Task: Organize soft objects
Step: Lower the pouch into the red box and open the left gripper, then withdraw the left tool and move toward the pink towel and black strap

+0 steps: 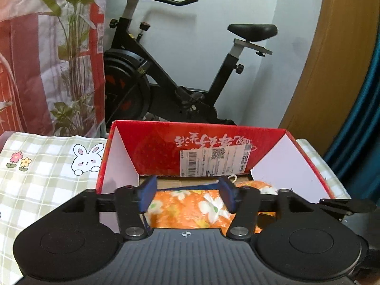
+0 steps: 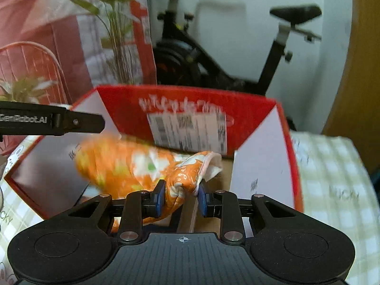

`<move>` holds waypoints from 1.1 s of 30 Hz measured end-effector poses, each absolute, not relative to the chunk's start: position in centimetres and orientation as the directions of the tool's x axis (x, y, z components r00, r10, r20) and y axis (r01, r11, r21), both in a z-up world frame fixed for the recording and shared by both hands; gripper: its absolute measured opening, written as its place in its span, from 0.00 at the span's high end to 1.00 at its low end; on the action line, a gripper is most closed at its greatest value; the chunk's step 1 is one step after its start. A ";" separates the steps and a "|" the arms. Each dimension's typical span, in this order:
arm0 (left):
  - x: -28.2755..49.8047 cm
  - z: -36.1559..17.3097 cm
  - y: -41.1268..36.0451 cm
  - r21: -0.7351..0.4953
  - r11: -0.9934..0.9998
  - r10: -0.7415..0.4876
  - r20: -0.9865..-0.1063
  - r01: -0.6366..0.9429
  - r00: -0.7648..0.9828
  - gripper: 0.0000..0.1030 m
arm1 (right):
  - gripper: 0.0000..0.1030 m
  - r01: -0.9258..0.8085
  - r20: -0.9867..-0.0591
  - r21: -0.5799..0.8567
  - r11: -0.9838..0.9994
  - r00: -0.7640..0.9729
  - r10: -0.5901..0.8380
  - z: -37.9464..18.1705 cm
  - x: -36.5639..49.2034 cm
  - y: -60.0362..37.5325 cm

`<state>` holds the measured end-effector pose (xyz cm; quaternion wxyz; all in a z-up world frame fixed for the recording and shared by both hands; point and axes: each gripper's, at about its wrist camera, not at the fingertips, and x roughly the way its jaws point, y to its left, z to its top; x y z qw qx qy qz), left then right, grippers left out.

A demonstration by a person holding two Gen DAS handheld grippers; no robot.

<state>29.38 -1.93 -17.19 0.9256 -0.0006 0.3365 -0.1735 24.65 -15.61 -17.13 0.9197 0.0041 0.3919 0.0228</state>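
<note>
An orange floral cloth (image 1: 187,204) lies bunched inside an open red cardboard box (image 1: 154,147) with white side flaps. My left gripper (image 1: 187,194) hangs just over the cloth, its blue pads (image 1: 148,193) wide apart and pressing on nothing. In the right wrist view the same cloth (image 2: 114,163) stretches across the box (image 2: 249,111), blurred by motion. My right gripper (image 2: 181,198) is shut on a bunched end of that cloth, which hangs over the box's brown bottom. A black side part of the left gripper (image 2: 71,122) shows at the left edge.
The box sits on a green checked cloth (image 1: 47,173) with a rabbit print. Behind it stand a black exercise bike (image 1: 180,71), a red-and-white bag with a green plant (image 1: 71,47) on the left, and a wooden panel (image 1: 332,59) and a blue curtain (image 1: 365,118) on the right.
</note>
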 end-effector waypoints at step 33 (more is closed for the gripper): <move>14.1 -16.9 3.9 -0.190 0.938 -0.341 -0.656 0.290 0.673 0.09 | 0.03 -0.157 -0.627 0.000 0.988 0.769 0.122 -12.5 8.9 -14.5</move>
